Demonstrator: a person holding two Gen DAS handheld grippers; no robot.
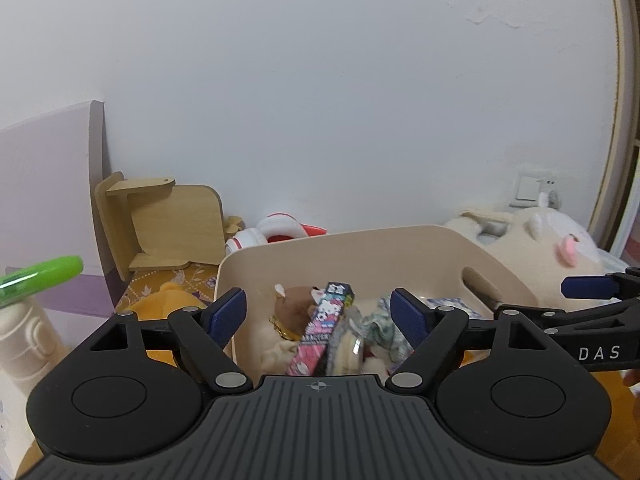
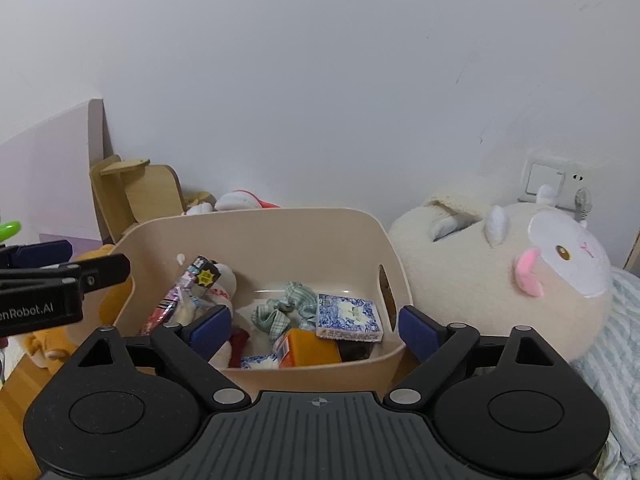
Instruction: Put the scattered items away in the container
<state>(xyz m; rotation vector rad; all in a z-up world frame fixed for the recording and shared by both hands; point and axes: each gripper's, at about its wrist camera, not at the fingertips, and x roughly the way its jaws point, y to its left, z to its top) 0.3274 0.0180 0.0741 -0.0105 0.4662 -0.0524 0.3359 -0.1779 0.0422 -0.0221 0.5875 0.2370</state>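
Big plush (image 2: 500,272): cream, just right of the bin.
Bin (image 2: 256,236): beige, on the bed, full of small things.
Left gripper (image 1: 318,312): jaws wide apart, holding nothing.
Right gripper (image 2: 316,330): jaws wide apart, holding nothing.
Blue box (image 2: 348,316): lying inside the bin.

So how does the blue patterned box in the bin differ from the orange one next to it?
The blue-and-white patterned box lies flat on top, its face up and fully visible; the orange box sits lower against the near wall of the beige bin, partly hidden. The patterned box's corner overlaps the orange box. One is busy floral print, the other mostly plain orange. Both are small cartons inside the bin.
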